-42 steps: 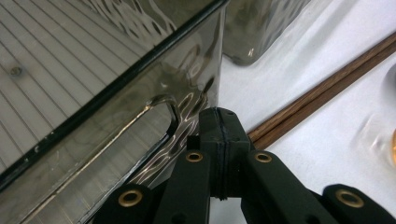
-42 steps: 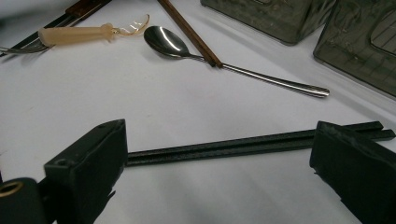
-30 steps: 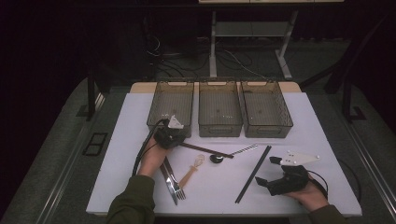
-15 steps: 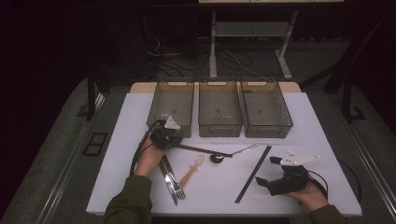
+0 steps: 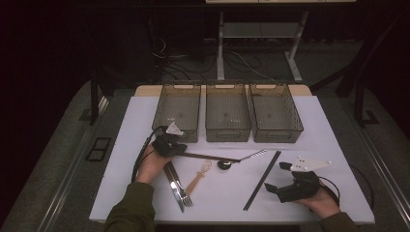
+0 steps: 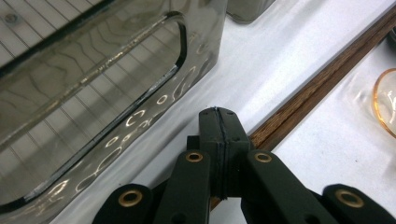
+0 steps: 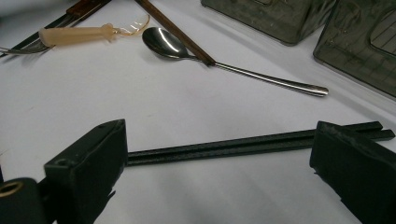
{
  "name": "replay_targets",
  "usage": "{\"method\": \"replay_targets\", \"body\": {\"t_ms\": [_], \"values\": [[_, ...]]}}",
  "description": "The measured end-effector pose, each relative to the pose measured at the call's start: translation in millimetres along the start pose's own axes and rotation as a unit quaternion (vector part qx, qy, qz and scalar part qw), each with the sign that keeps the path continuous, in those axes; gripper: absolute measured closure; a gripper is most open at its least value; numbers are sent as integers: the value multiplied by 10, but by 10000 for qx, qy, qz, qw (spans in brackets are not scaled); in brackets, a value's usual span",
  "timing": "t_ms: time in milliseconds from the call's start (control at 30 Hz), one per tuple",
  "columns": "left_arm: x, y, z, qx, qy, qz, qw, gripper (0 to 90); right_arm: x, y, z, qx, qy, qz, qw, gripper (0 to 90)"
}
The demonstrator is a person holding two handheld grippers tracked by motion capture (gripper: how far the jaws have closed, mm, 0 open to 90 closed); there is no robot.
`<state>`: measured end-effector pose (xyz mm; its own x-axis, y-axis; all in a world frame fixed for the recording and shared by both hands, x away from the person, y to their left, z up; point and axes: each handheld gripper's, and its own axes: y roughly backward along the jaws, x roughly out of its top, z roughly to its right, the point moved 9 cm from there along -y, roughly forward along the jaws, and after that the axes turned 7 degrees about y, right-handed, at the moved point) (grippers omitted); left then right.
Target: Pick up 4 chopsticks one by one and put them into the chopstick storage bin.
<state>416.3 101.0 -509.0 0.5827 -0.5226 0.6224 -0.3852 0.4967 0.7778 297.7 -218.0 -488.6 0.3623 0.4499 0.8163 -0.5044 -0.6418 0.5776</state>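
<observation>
Left gripper (image 6: 218, 122) pinching shut on the brown chopstick (image 6: 322, 81), stick running out ahead and rightward, leftmost bin (image 6: 93, 74) just beside; right gripper (image 7: 219, 163) gaping wide, black chopsticks (image 7: 224, 145) lying crosswise between its jaws, ungrasped.

Three clear bins (image 5: 227, 113) stand in a row at twelve o'clock on the white counter (image 5: 329, 130). Toward the middle lies a steel spoon (image 5: 240, 159). At seven o'clock, forks (image 5: 178, 186) sit beside a pale-handled utensil (image 5: 197, 179).
</observation>
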Motion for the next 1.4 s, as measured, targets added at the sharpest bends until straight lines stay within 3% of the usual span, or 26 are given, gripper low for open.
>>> {"method": "replay_targets", "body": {"t_ms": [133,200,333,433,600,1000,1100,1233,1400], "values": [[2,2,-1,-19,8,31,10000,893,-2,0,-4,5,-14,-10,10000,44],[-12,29,-44,170,-48,-13,9998,892,0,0,-1,2,-4,-2,10000,44],[-45,129,-177,321,200,137,9992,893,0,1,-1,2,3,-2,10000,44],[-126,170,-280,479,216,16,9986,892,1,1,-2,6,-2,-1,10000,44],[-192,207,-338,643,321,-66,9974,892,2,0,-1,0,1,0,10000,44],[-204,247,-316,448,400,-50,9982,893,2,1,-3,5,-2,0,10000,44],[-206,255,-315,523,342,-70,9980,892,2,1,-1,2,-5,4,10000,44],[-253,315,-355,699,490,-78,9963,892,2,4,-2,-3,-5,8,10000,44],[-350,357,-365,623,558,-201,9963,892,3,2,0,2,-8,9,10000,44]]}}
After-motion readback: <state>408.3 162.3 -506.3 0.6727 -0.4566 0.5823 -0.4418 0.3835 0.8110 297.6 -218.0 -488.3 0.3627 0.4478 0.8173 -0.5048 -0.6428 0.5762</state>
